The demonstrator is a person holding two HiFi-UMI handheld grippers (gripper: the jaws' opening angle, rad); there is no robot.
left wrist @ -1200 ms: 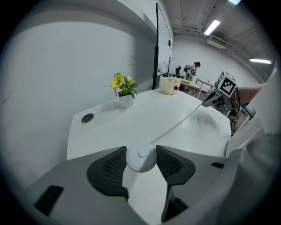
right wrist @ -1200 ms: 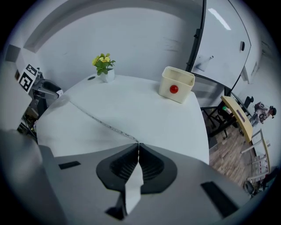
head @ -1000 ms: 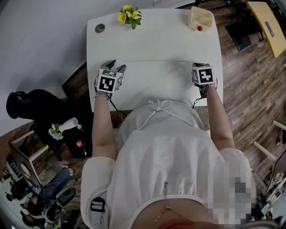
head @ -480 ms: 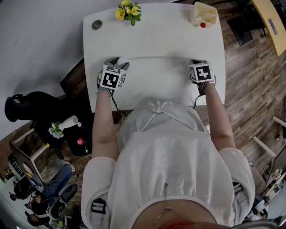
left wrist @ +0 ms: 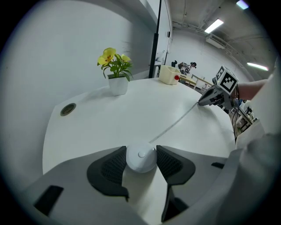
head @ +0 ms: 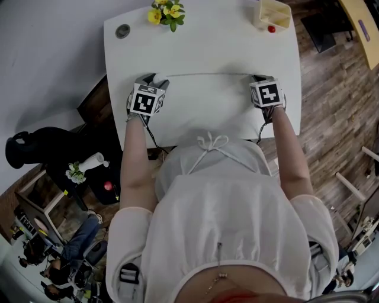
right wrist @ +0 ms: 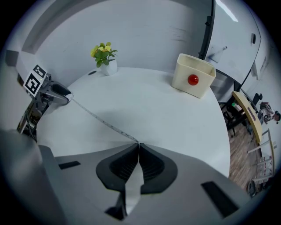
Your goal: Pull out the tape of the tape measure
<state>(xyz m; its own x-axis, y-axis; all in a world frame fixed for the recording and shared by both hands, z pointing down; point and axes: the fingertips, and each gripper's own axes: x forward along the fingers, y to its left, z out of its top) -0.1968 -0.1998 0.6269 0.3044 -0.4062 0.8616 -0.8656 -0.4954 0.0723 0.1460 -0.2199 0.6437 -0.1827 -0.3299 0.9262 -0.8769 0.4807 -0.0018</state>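
Note:
A small round white tape measure [left wrist: 140, 158] sits between the pads of my left gripper [left wrist: 140, 161], which is shut on it at the table's left side [head: 151, 81]. Its thin white tape [head: 204, 74] runs straight across the white table [head: 201, 41] to my right gripper [head: 259, 79]. In the right gripper view the tape [right wrist: 99, 117] ends pinched between the shut jaws of that gripper [right wrist: 138, 146]. The left gripper view shows the tape [left wrist: 173, 125] stretched toward the right gripper [left wrist: 206, 100].
A pot of yellow flowers [head: 164, 13] and a round grommet [head: 122, 31] stand at the table's far left. A cream box with a red ball [head: 271, 15] sits at the far right corner. Wooden floor and furniture lie beyond the table's right edge.
The two grippers have drawn further apart, the left one toward the left edge and the right one toward the right, and the tape between them is longer.

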